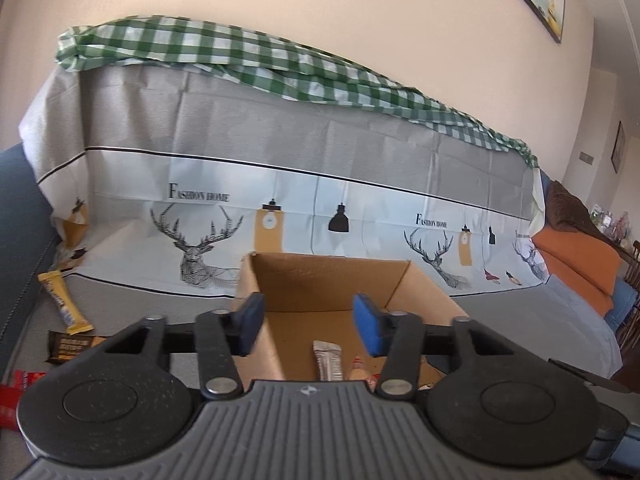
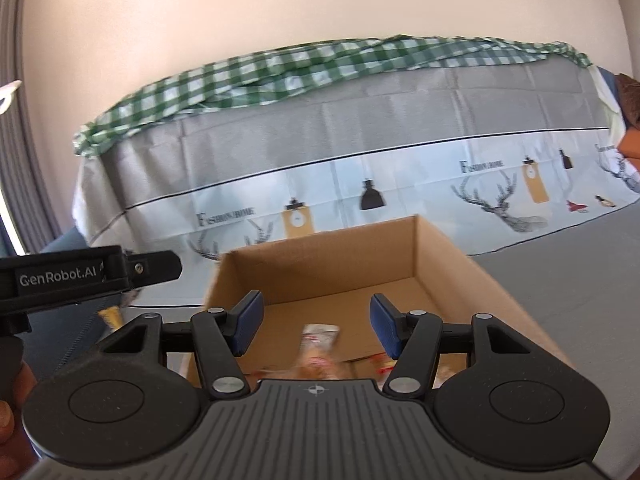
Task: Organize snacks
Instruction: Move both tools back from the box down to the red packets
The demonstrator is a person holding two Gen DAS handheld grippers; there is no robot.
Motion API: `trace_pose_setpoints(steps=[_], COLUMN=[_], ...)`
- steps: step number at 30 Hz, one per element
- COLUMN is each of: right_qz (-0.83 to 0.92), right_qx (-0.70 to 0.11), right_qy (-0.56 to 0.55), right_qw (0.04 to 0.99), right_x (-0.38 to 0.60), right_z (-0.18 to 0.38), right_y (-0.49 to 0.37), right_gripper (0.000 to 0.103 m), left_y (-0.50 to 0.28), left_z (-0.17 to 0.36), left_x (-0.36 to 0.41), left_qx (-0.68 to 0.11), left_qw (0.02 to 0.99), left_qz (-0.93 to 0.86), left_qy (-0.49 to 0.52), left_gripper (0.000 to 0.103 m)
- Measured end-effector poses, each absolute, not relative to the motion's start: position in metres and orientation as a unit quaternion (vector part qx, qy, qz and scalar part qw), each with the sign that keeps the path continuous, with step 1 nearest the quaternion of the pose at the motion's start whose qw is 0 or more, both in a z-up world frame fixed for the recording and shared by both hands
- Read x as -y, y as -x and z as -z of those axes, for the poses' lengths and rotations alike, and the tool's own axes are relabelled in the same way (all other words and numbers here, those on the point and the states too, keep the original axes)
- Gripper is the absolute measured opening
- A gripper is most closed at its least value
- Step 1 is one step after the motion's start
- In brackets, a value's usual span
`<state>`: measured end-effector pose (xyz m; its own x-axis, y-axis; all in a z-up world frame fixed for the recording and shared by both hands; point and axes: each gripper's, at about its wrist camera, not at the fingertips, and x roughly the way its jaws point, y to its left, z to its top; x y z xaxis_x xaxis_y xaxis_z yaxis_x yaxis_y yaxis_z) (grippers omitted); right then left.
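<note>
An open cardboard box [image 1: 328,276] stands on the covered sofa seat; it also shows in the right wrist view [image 2: 320,264]. Inside lie a silver-brown bar [image 1: 328,360] and a small red-topped packet [image 1: 358,368]; the right wrist view shows a clear wrapped snack [image 2: 320,344] and red-printed packets [image 2: 380,362]. My left gripper [image 1: 308,328] is open and empty above the box's near left side. My right gripper [image 2: 314,326] is open and empty above the box. Left of the box lie a yellow bar [image 1: 66,304], a dark brown bar [image 1: 74,346] and a red packet [image 1: 16,396].
The sofa back is draped with a grey deer-print cloth [image 1: 280,184] and a green checked cloth [image 1: 240,60]. Orange cushions [image 1: 576,264] lie at the right end. The left gripper's body [image 2: 80,276] shows at the left of the right wrist view.
</note>
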<state>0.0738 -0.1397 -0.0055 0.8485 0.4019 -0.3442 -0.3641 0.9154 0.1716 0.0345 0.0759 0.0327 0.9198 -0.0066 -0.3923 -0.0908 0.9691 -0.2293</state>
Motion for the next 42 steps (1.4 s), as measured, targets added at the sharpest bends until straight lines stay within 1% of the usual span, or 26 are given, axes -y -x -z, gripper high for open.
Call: trace_pose_setpoints(steps=[1,2,3,4,5,8,11,13,16,21,24,26,32,33,34,35,37,38,39,40,42], right_qz=[-0.207,-0.218,-0.231,-0.244,-0.262,-0.313,-0.359,-0.384,-0.413,-0.440,-0.443,-0.441,-0.399,-0.392,-0.384,-0.376,-0.359,-0.352,-0.348,-0.348,-0.356], right_qx=[-0.188,-0.186,-0.182,-0.179,-0.177,-0.172,-0.173,-0.177,-0.189,-0.235,-0.265,-0.287,-0.328,-0.332,-0.339,-0.347,-0.357,-0.363,-0.371,-0.380,-0.398], right_qy=[-0.051,-0.052,-0.053,-0.055,-0.060,-0.081,-0.090,-0.087,-0.081,-0.076,-0.069,-0.061,-0.062,-0.062,-0.063,-0.063,-0.067,-0.071,-0.075,-0.077,-0.074], right_qw=[0.959,0.957,0.954,0.952,0.947,0.930,0.913,0.902,0.887,0.863,0.854,0.848,0.854,0.856,0.856,0.857,0.860,0.860,0.858,0.854,0.842], right_x=[0.135,0.130,0.125,0.119,0.114,0.096,0.076,0.062,0.041,0.005,-0.017,-0.030,-0.062,-0.067,-0.072,-0.077,-0.085,-0.088,-0.091,-0.095,-0.103], right_z=[0.005,0.004,0.004,0.003,0.002,-0.001,-0.001,0.000,0.006,0.025,0.041,0.052,0.080,0.085,0.090,0.095,0.105,0.110,0.115,0.119,0.129], right_y=[-0.071,-0.067,-0.063,-0.059,-0.055,-0.043,-0.033,-0.028,-0.023,-0.024,-0.029,-0.035,-0.064,-0.071,-0.077,-0.083,-0.095,-0.101,-0.107,-0.112,-0.118], right_gripper=[0.059,0.053,0.048,0.038,0.031,0.025,0.025,0.025,0.025,0.024,0.024,0.025,0.026,0.026,0.030,0.034,0.039,0.042,0.043,0.044,0.044], left_y=[-0.028,-0.022,-0.016,-0.011,-0.005,0.015,0.034,0.045,0.062,0.087,0.089,0.088,0.069,0.066,0.064,0.061,0.054,0.050,0.047,0.044,0.037], left_z=[-0.035,-0.037,-0.040,-0.042,-0.045,-0.053,-0.059,-0.053,-0.024,0.021,0.023,0.023,0.036,0.040,0.043,0.046,0.051,0.053,0.054,0.056,0.061], left_x=[-0.081,-0.087,-0.093,-0.100,-0.107,-0.134,-0.170,-0.192,-0.225,-0.263,-0.272,-0.274,-0.279,-0.281,-0.283,-0.283,-0.282,-0.281,-0.280,-0.279,-0.279], left_qx=[-0.197,-0.194,-0.193,-0.195,-0.198,-0.203,-0.200,-0.199,-0.206,-0.197,-0.185,-0.183,-0.224,-0.231,-0.240,-0.248,-0.267,-0.275,-0.284,-0.293,-0.311], left_qw=[0.973,0.973,0.974,0.974,0.973,0.973,0.968,0.963,0.945,0.908,0.901,0.899,0.885,0.880,0.875,0.871,0.865,0.863,0.862,0.860,0.852], left_qz=[-0.024,-0.027,-0.029,-0.030,-0.034,-0.057,-0.093,-0.121,-0.157,-0.199,-0.214,-0.217,-0.220,-0.219,-0.217,-0.215,-0.214,-0.216,-0.219,-0.221,-0.232], left_qy=[0.121,0.118,0.117,0.116,0.112,0.095,0.118,0.133,0.201,0.312,0.330,0.335,0.344,0.352,0.359,0.365,0.367,0.363,0.358,0.354,0.350], left_gripper=[0.034,0.030,0.025,0.021,0.021,0.021,0.021,0.021,0.021,0.021,0.021,0.023,0.025,0.025,0.025,0.027,0.041,0.043,0.048,0.054,0.061])
